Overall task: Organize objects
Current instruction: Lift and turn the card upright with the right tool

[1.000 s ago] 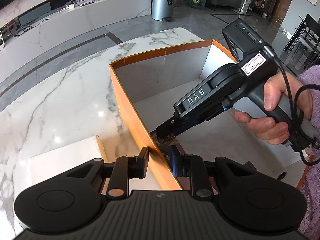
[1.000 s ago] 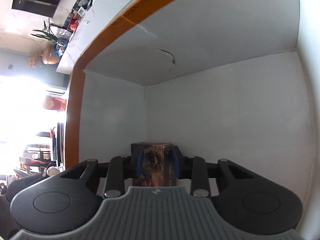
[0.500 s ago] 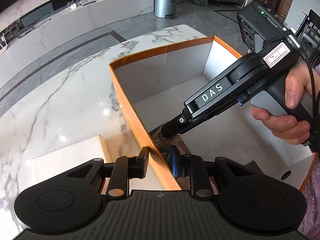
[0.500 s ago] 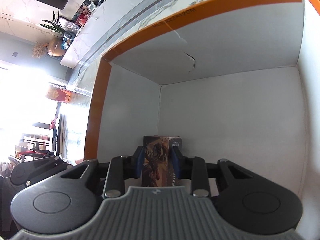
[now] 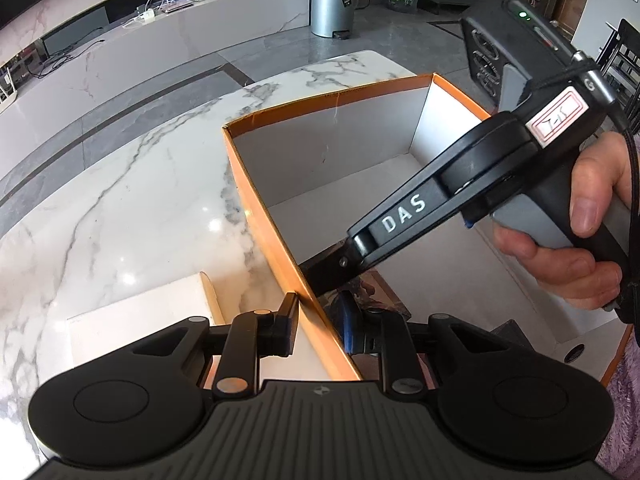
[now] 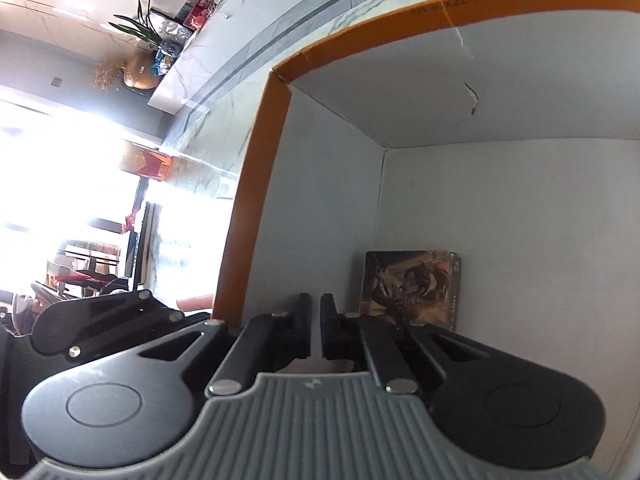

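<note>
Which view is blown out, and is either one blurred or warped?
Right wrist view: the window at left is blown out to white, while the box interior stays evenly lit and the card pack reads sharp. Left wrist view: even exposure, small glare spots on the marble table. Both: strong fisheye bending at the edges, no motion blur.
</note>
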{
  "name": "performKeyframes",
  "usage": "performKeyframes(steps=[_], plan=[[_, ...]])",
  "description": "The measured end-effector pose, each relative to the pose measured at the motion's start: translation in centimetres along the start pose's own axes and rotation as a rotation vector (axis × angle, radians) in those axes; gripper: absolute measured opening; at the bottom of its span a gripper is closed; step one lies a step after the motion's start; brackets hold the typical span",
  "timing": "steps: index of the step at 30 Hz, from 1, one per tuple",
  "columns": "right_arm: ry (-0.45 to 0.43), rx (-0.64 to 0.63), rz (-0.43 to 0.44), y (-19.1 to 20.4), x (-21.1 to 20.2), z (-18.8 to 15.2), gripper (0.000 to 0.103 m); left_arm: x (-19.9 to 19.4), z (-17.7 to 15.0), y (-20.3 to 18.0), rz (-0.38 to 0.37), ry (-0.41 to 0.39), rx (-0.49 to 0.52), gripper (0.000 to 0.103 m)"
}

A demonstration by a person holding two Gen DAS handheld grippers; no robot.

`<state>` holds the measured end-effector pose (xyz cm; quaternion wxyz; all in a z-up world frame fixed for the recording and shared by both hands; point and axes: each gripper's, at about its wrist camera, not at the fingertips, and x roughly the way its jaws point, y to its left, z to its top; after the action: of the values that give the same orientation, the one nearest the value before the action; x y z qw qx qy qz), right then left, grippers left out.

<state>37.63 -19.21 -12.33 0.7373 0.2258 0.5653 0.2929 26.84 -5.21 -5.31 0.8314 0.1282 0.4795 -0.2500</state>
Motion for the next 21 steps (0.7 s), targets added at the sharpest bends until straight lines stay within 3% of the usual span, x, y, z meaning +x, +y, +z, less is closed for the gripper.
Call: performKeyframes(steps=[2, 4, 7, 9, 11, 13, 15, 16, 18, 21], plan=[[-0.026, -0.043, -0.061, 0.3, -1.0, 0.0, 0.011, 0.0, 0.0, 0.1, 0.0, 0.0, 0.0, 0.025], [-0.007, -0.066, -0.142, 0.1, -1.2, 0.0, 0.034, 0.1, 0.0, 0.1, -0.001, -0.001, -0.001, 0.025], [0.057, -0.054, -0.231, -0.8, -1.1, -0.7, 0.042, 0.1, 0.1, 0.1, -0.006, -0.001, -0.011, 0.025], [0.107, 0.006, -0.219, -1.8, -0.8, -1.3, 0.05, 0.1, 0.0, 0.0, -0.004, -0.003, -0.009, 0.025], [0.149, 0.061, -0.198, -2.8, 0.0, -2.0, 0.051, 0.1, 0.0, 0.1, -0.009, -0.004, -0.014, 0.025], [0.107, 0.094, -0.146, -3.2, -0.1, -2.4, 0.058, 0.1, 0.0, 0.3, -0.021, -0.007, -0.027, 0.025], [0.088, 0.133, -0.089, -3.5, 0.3, -2.8, 0.057, 0.1, 0.0, 0.4, -0.026, -0.011, -0.038, 0.025], [0.09, 0.16, -0.055, -3.7, 0.8, -3.2, 0.048, 0.1, 0.0, 0.2, -0.023, -0.013, -0.032, 0.025], [0.073, 0.176, -0.043, -3.4, 1.2, -3.7, 0.037, 0.2, -0.1, 0.0, -0.013, -0.015, -0.024, 0.025], [0.031, 0.182, -0.027, -2.9, 0.1, -4.3, 0.034, 0.2, -0.1, 0.2, -0.019, -0.017, -0.032, 0.025]])
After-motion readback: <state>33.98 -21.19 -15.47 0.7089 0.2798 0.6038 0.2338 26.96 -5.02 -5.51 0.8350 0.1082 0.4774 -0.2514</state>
